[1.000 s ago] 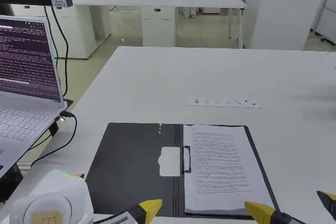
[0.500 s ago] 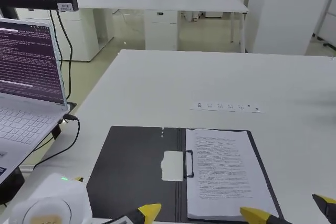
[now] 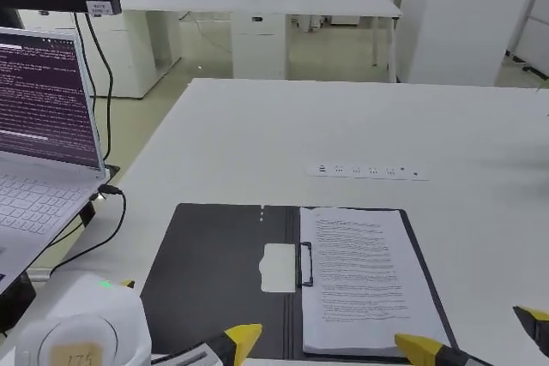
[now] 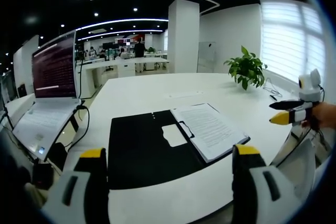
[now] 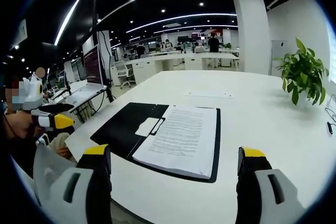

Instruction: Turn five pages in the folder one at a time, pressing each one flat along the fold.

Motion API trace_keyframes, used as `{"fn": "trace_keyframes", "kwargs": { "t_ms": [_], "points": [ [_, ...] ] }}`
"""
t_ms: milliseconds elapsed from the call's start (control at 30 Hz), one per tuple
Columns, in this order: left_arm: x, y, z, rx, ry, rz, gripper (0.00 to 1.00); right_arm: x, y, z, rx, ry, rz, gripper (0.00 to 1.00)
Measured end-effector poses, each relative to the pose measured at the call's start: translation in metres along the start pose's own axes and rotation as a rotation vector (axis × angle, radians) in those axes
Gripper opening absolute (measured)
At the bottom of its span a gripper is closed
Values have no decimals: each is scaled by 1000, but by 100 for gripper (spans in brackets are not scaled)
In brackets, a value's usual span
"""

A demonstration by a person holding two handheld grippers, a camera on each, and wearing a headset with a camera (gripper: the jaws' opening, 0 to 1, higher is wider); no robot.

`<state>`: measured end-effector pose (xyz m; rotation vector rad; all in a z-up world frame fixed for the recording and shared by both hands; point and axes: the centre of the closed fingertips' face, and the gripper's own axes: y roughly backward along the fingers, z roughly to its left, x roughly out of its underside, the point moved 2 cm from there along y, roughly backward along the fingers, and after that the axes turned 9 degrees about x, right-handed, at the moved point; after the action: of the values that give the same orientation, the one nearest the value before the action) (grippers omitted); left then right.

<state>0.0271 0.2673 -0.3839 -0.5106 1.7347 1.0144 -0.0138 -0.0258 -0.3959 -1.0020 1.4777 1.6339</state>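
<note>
We hold left gripper [image 4: 170, 152] and right gripper [image 5: 175, 151], fingers [image 4: 89, 187] wide, before the open folder [image 3: 214, 272], ready to lift its top page [image 3: 364, 276].

left tongs [image 4: 169, 153]: grey, yellow tips | right tongs [image 5: 175, 151]: grey, yellow tips

Folder [image 3: 214, 272] on table [image 3: 283, 126], laptop [image 3: 39, 152] to its L.

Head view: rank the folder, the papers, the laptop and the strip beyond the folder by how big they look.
1. Folder.
2. Papers and laptop: about alike. The laptop is cut off at the picture's edge, so these two are not ranked.
3. Strip.
</note>
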Motion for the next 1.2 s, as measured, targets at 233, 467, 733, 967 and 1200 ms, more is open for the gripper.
{"fn": "trace_keyframes", "kwargs": {
  "t_ms": [233, 467, 733, 967, 1200],
  "points": [
    [2, 0, 1, 2, 0, 4, 99, 0, 1, -4, 8, -10, 7, 100],
    [-1, 1, 1, 2, 4, -3, 99, -4, 3, -6, 12, -8, 2, 100],
    [0, 2, 2, -1, 4, -1, 99, -4, 3, -6, 14, -8, 3, 100],
    [2, 3, 3, -2, 5, 5, 99, -3, 3, -5, 10, -15, 3, 100],
    [2, 3, 3, -2, 3, 7, 99, -3, 2, -6, 10, -11, 5, 100]
  ]
}}
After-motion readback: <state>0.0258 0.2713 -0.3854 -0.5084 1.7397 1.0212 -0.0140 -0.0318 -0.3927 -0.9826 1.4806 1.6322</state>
